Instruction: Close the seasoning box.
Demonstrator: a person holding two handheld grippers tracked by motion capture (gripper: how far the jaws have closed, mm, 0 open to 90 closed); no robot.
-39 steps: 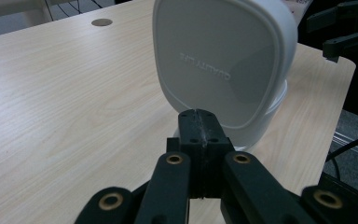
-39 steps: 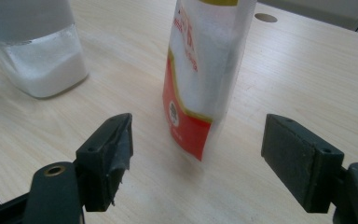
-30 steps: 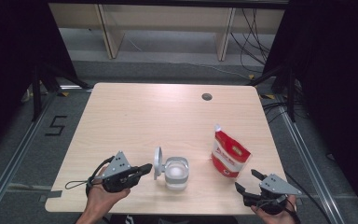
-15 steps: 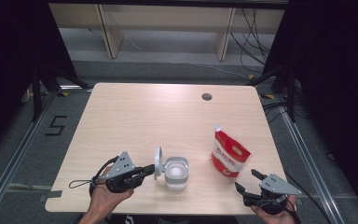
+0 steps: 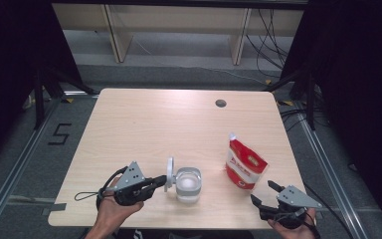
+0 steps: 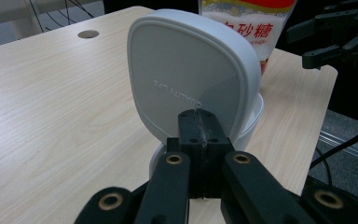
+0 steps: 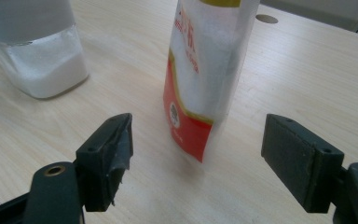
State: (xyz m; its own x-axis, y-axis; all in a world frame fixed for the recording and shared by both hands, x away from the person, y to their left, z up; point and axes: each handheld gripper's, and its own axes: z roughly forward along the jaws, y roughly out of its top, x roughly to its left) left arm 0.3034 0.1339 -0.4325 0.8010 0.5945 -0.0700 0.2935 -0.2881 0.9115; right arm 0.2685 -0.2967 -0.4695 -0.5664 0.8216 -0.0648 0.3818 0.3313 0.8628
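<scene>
My left tool [image 5: 155, 183] is pressed together at the base of the white plastic flip lid [image 6: 193, 77], which stands upright, hinged open on the clear square jar of white granules [image 5: 188, 184]; whether the tips pinch the lid's edge or only rest against it I cannot tell from the left gripper view. The jar sits near the front edge of the pale wooden counter [image 5: 169, 124], just beside that tool. My right tool [image 7: 205, 163] is spread wide, low over the counter, aimed at the red-and-white stand-up pouch of sugar [image 5: 244, 168], which stands a little right of the jar, apart from it. In the right gripper view the pouch [image 7: 209, 74] stands beyond the fingertips, not yet between them. Risks as I judge them: the pouch is soft and top-heavy, so a nudge from one spread pad before the other arrives could tip it over toward the jar or off the counter's near edge. A pinch too low on the pouch may let the top fold over and spill when lifted; too hard and it buckles. On the left, if contact on the lid is only an edge hold, the lid could snap shut or the light jar could skid once pouring starts. Jar and pouch both sit close to the front edge, little margin.
</scene>
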